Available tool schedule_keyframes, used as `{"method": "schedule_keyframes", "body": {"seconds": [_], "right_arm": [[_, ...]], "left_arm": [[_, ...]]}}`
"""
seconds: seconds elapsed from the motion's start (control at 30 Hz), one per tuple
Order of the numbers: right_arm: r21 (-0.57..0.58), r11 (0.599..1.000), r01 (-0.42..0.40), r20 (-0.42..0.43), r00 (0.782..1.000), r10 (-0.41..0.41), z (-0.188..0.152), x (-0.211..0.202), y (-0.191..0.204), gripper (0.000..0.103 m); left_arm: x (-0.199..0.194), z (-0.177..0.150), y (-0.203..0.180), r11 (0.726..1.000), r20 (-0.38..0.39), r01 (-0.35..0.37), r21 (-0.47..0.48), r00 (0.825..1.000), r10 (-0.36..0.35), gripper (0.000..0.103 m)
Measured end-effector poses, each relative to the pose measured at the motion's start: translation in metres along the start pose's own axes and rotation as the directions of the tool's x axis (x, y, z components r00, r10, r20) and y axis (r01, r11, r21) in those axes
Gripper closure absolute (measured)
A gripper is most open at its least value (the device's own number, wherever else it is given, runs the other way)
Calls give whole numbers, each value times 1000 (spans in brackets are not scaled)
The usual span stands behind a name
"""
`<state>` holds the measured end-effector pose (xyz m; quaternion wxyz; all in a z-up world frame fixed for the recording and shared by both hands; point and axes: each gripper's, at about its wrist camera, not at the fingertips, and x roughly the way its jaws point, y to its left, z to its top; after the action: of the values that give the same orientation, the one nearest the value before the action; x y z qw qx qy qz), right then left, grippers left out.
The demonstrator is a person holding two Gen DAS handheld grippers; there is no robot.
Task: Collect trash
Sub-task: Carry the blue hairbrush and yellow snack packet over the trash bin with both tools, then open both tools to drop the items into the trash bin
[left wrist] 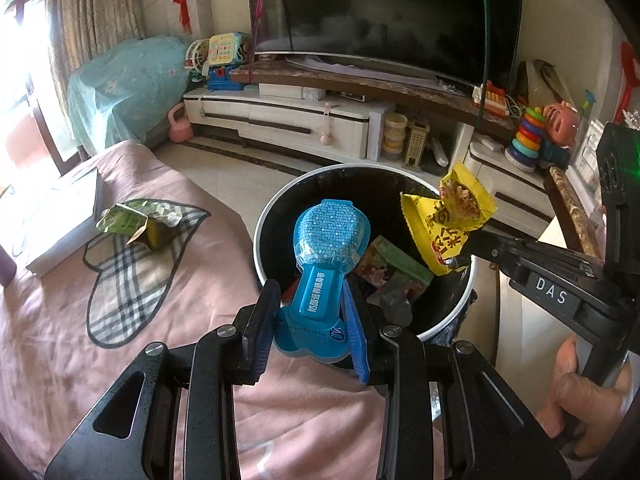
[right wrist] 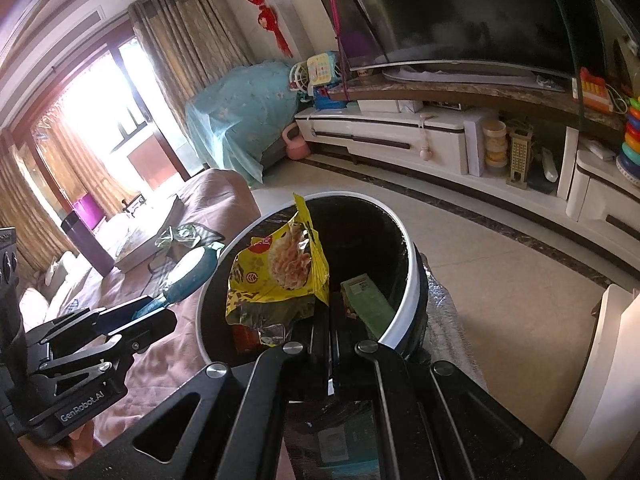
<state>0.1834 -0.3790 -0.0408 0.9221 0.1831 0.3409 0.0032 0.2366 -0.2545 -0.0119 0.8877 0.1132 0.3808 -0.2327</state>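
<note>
Now both grippers hold trash over the bin [left wrist: 269, 216].
My left gripper [left wrist: 310, 312] clamps the blue package [left wrist: 320, 256]; my right gripper [right wrist: 330, 320], clenched, pinches the yellow wrapper [right wrist: 280, 272] ahead of it.

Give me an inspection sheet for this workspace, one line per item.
Surface: pink cover with a plaid heart patch.
Job's things: blue blister pack and yellow noodle wrapper held over the open trash bin; wrappers already lie inside it; green wrapper not yet collected, on the cover.
Clutter: white box beside the green wrapper.
Grippers: left gripper shut on the blister pack; right gripper shut on the noodle wrapper.
Cables: nothing seen near the bin.
Surroundings: television on a stand, toys, curtains, tiled floor.
</note>
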Motion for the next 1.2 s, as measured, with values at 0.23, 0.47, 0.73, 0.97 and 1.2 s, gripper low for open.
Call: {"method": "schedule_keyframes", "body": {"seconds": [0.23,0.47,0.73,0.97,1.2], "right_arm": [[-2,1000,5,-4,1000,-5,3,2,0,103],[-1,1000,3,-19,1000,-3,4,8,-2,103],[1,1000,6,-43,999,-6,6,17,-3,103],[-12,1000,11,-57,998,-12,9,21,-2,103],[-14,1000,20,-67,998,-20,12,25,-1,103]], "left_arm": [[5,5,-3,1000,-6,1,4,1000,-1,72],[10,7,-5,1000,-16,-5,4,1000,5,72],[18,9,-5,1000,-32,-8,-2,999,8,72],[22,10,-6,1000,-37,-16,6,999,16,72],[23,12,-6,1000,-40,-13,3,999,13,72]]}}
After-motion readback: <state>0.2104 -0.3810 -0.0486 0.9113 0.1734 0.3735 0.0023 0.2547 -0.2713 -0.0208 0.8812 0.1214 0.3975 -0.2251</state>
